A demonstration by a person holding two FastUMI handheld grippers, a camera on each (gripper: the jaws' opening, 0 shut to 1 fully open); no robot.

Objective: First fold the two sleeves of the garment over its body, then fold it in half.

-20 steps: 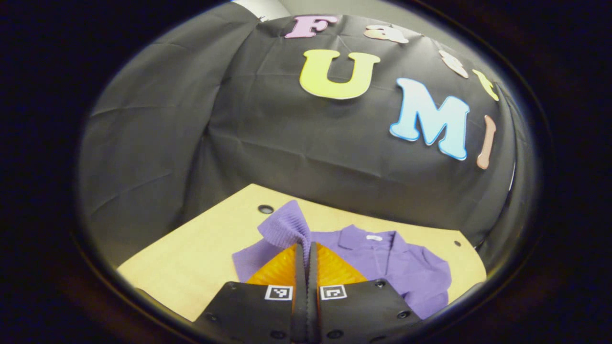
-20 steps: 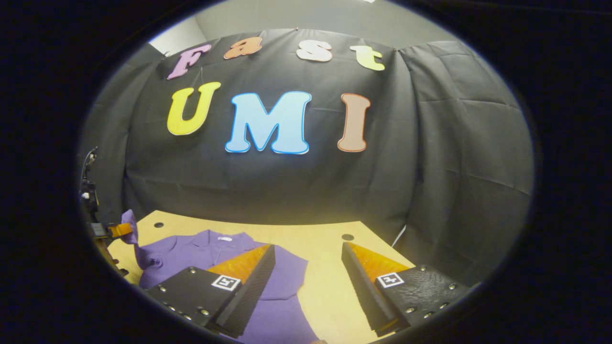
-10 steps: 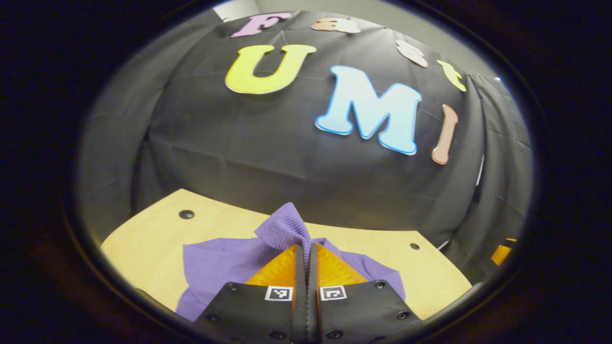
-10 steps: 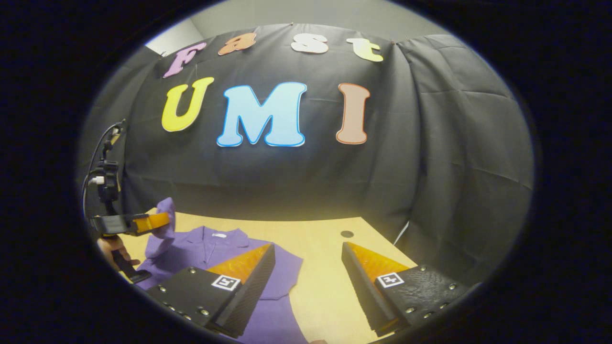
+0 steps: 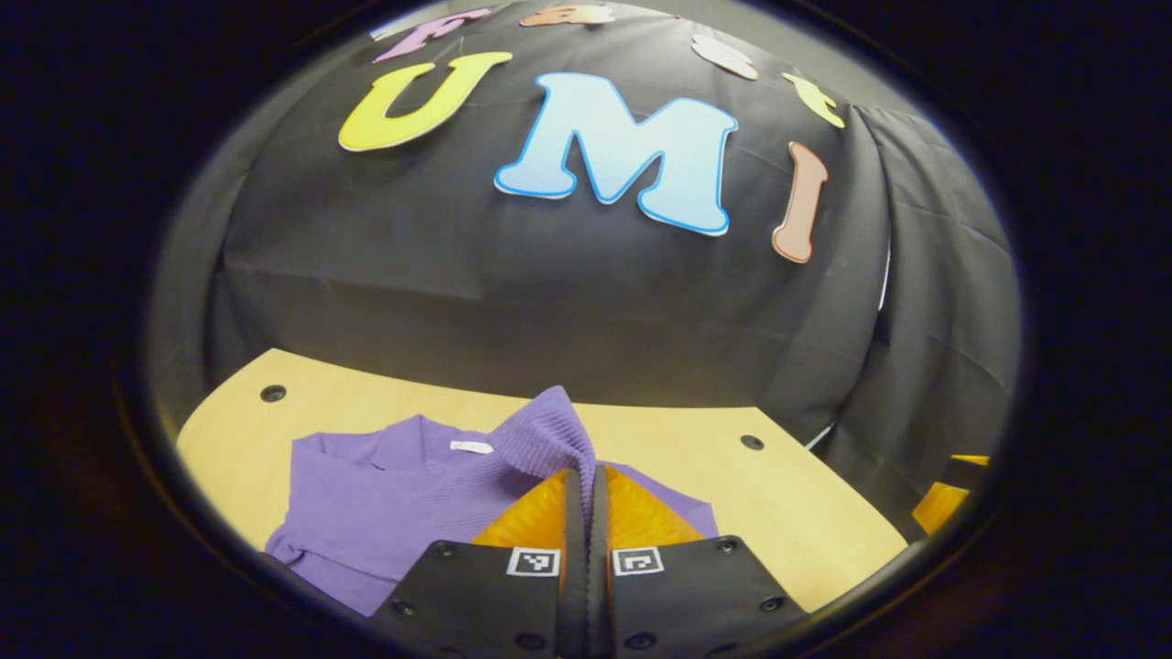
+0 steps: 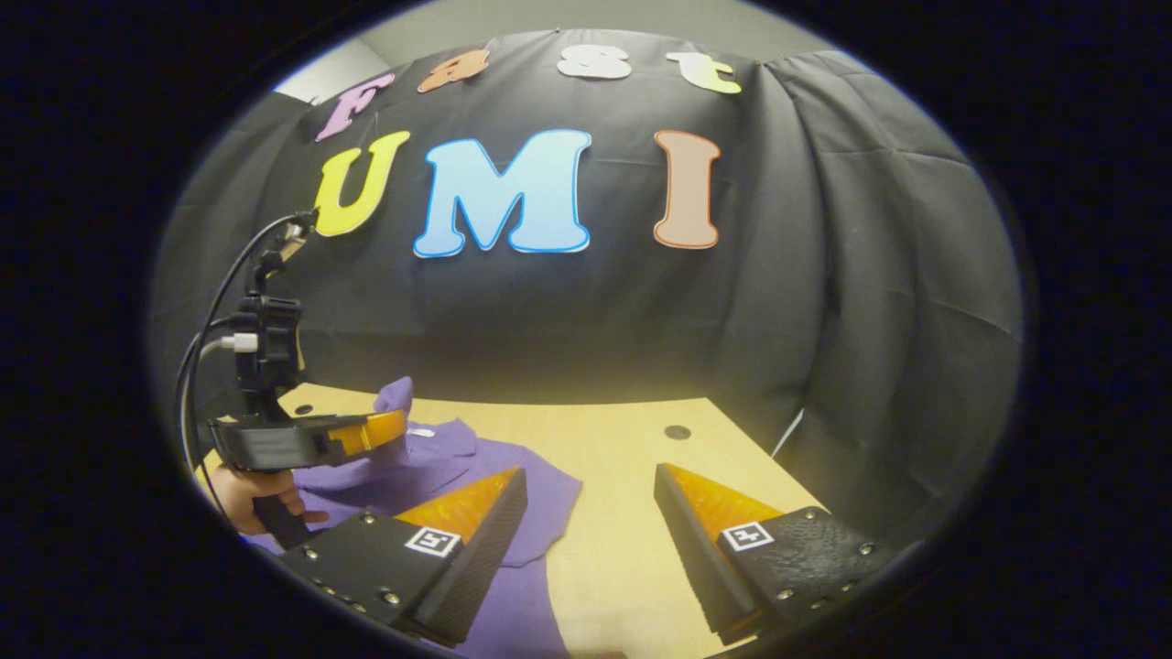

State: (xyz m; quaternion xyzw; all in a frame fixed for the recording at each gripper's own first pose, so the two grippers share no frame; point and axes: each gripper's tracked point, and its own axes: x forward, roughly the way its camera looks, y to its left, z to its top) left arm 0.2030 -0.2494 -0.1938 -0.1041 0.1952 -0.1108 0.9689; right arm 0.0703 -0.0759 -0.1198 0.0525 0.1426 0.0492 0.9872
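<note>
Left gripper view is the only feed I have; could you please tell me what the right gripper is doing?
Observer: The right gripper is open, its fingers wide apart with nothing between them.
Operator: Thank you. Where is it over the table?
Observer: One finger is over the purple garment, the other over bare table.
Operator: And how does my left gripper look from over there?
Observer: From the side, the left gripper holds the sleeve lifted above the garment's body, and a hand grips its handle.
</note>
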